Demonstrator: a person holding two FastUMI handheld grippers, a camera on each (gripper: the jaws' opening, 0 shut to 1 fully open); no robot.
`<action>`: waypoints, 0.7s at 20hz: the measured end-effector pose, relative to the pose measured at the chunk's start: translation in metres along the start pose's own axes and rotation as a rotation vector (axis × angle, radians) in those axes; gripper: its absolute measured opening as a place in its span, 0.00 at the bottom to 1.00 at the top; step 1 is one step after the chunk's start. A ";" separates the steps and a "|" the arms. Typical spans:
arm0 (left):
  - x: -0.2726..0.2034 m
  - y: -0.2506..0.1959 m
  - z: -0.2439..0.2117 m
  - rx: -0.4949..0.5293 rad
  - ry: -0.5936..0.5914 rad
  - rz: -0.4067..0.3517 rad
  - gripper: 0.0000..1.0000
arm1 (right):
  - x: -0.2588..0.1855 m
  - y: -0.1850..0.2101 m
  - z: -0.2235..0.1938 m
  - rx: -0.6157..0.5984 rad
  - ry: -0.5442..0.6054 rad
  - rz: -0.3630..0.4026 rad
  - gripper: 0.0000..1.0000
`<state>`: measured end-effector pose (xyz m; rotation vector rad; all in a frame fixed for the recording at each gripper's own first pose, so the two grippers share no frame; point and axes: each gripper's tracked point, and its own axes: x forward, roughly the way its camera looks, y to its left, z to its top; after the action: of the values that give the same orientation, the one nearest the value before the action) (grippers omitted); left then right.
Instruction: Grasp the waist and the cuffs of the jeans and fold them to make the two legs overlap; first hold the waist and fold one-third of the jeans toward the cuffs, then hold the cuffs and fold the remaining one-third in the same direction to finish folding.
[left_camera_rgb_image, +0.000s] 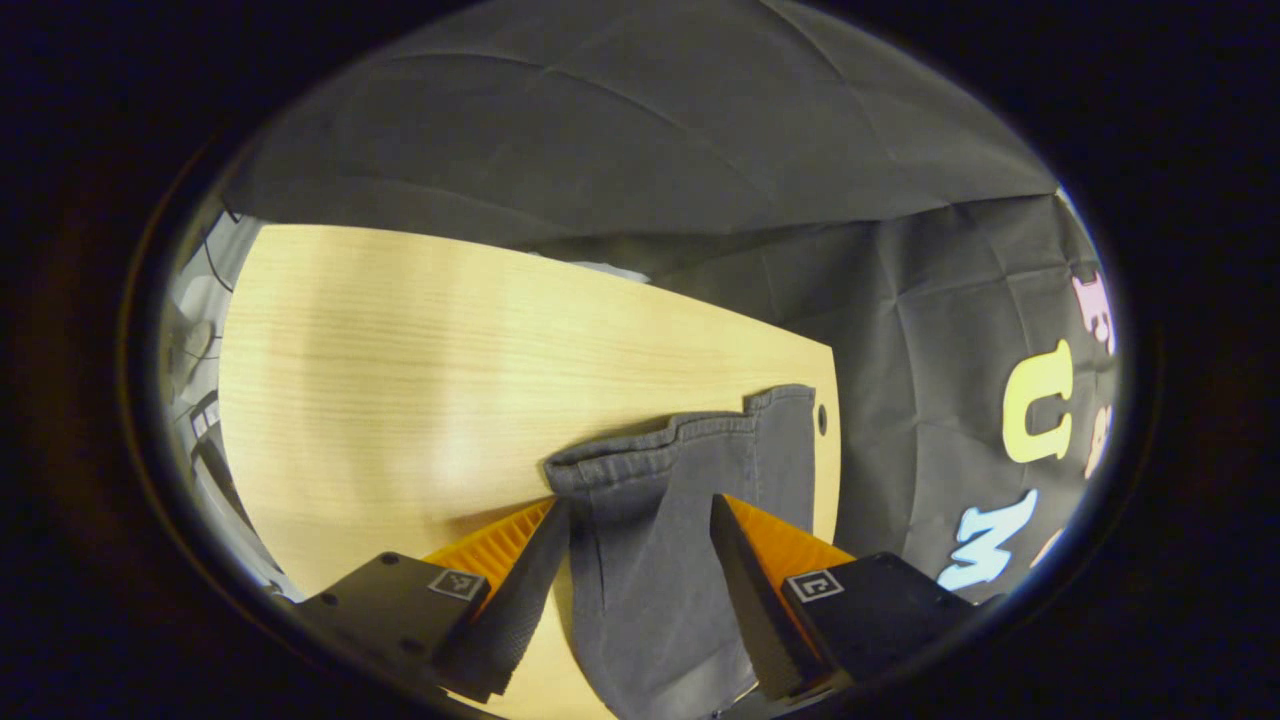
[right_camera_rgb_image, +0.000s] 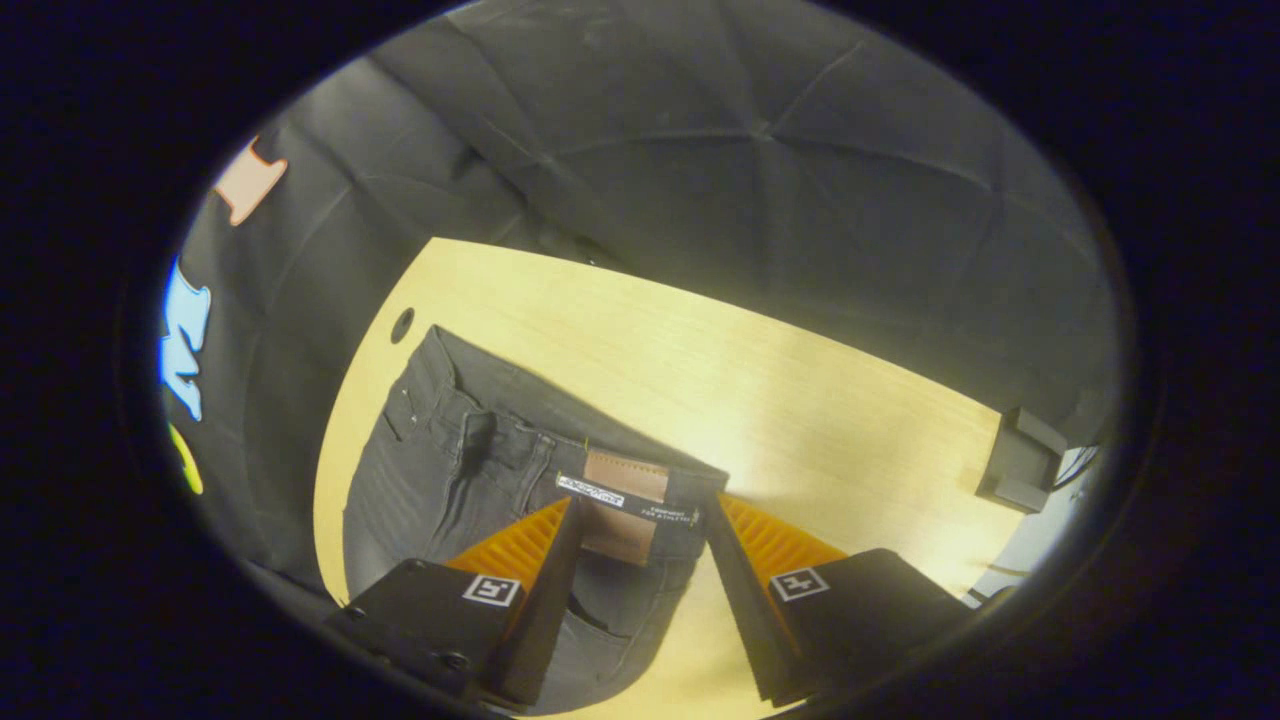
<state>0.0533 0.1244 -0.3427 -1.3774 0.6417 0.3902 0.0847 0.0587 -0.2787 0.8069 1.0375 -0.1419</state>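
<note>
L gripper (left_camera_rgb_image: 640, 515): fingers spread wide, straddling the cuff end of the jeans (left_camera_rgb_image: 690, 470), nothing pinched yet. Cuffs lie stacked just ahead of the tips, near the table (left_camera_rgb_image: 420, 340) edge by a small hole (left_camera_rgb_image: 822, 418).

R gripper (right_camera_rgb_image: 640, 520): fingers also wide, either side of the waistband (right_camera_rgb_image: 560, 450) at the leather patch (right_camera_rgb_image: 625, 475). Can't tell if they touch cloth. Jeans lie flat on the table, waist toward the corner hole (right_camera_rgb_image: 402, 325). A dark box (right_camera_rgb_image: 1020, 460) sits at the far table edge, well apart.

Looks like the legs aren't overlapped yet, so step in hand = grab waist and cuffs. To do it well: lower both till lower finger slides under, catch all layers incl. the band seam, close firmly, then lift both ends together and swing evenly so the legs line up w/o twist.
</note>
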 end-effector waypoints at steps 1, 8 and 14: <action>0.001 0.001 -0.001 0.001 0.000 0.007 0.93 | 0.001 -0.002 -0.001 -0.003 0.007 -0.008 0.75; 0.013 0.019 -0.018 -0.004 0.043 0.060 0.36 | 0.002 -0.011 -0.002 -0.086 0.007 -0.049 0.35; 0.016 0.011 -0.018 -0.058 0.092 0.035 0.08 | -0.001 -0.010 0.002 0.062 0.082 0.089 0.02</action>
<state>0.0554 0.1068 -0.3618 -1.4474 0.7365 0.3776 0.0814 0.0499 -0.2830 0.9201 1.0766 -0.0654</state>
